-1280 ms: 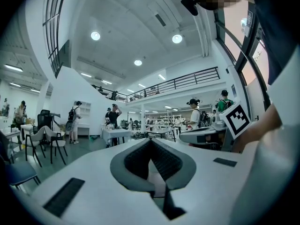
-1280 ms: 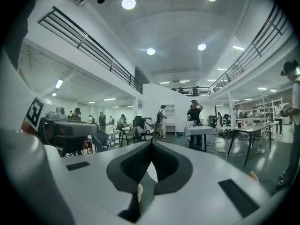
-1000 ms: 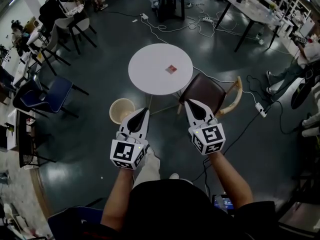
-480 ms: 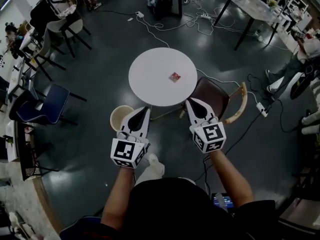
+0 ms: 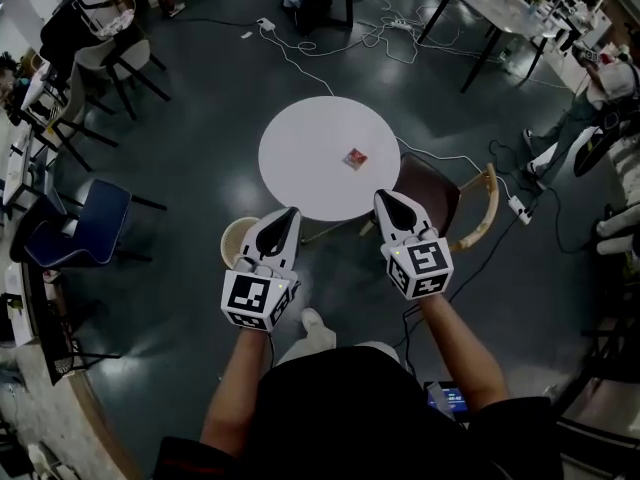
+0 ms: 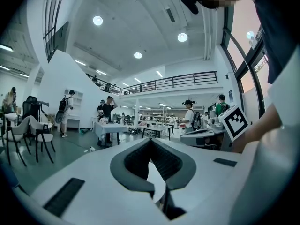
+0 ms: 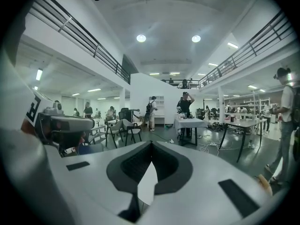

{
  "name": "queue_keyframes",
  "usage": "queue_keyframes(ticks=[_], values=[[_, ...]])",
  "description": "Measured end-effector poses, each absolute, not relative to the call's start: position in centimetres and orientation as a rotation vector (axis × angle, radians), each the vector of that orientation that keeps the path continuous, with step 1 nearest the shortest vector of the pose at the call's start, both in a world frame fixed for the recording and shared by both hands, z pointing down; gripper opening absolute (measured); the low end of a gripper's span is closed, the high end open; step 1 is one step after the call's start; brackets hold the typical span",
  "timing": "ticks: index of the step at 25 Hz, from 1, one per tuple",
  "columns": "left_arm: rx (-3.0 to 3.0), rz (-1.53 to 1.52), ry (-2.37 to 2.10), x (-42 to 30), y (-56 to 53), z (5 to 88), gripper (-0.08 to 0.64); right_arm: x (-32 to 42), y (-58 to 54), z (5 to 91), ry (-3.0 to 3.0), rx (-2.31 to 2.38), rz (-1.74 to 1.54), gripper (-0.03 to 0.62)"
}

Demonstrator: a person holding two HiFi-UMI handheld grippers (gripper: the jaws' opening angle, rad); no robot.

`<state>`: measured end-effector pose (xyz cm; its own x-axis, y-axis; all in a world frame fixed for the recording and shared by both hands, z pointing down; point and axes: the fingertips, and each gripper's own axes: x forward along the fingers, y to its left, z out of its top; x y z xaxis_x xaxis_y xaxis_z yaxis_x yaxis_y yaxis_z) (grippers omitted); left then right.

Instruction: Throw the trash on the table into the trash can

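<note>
Trash: a small reddish wrapper (image 5: 354,158) lying flat on the round white table (image 5: 300,138), toward its 3 o'clock side (print too small to read).
Trash can: pale with an open top (image 5: 227,236), on the floor just off the table's 7 o'clock edge.
Left gripper (image 5: 290,212): fingers together, nothing between them.
Right gripper (image 5: 384,195): fingers together, empty, at the 5 o'clock edge.
Room: a brown chair (image 5: 430,190) at 4 o'clock; open dark floor (image 5: 200,118) from 8 to 11 o'clock.

Black top (image 5: 340,413), pale trousers (image 5: 300,346); the white left claw (image 5: 289,212) and right claw (image 5: 386,195) have black-lined tips and square-marker cubes (image 5: 257,301)
</note>
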<state>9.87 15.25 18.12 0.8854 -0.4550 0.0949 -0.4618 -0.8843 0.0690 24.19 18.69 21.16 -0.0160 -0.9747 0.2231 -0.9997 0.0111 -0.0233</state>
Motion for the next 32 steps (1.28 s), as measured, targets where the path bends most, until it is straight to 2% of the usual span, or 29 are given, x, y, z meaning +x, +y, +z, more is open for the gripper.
queue_keyframes(ticks=[16,32], values=[[2.93,0.123,-0.686,7.4,11.0,20.5,0.009,23.0,14.5,24.5,-2.047,2.018,0.286,0.011],[2.817,0.281,-0.784,13.4,5.0,26.1,0.009,31.0,7.7,32.4,-2.042,1.907,0.455,0.011]])
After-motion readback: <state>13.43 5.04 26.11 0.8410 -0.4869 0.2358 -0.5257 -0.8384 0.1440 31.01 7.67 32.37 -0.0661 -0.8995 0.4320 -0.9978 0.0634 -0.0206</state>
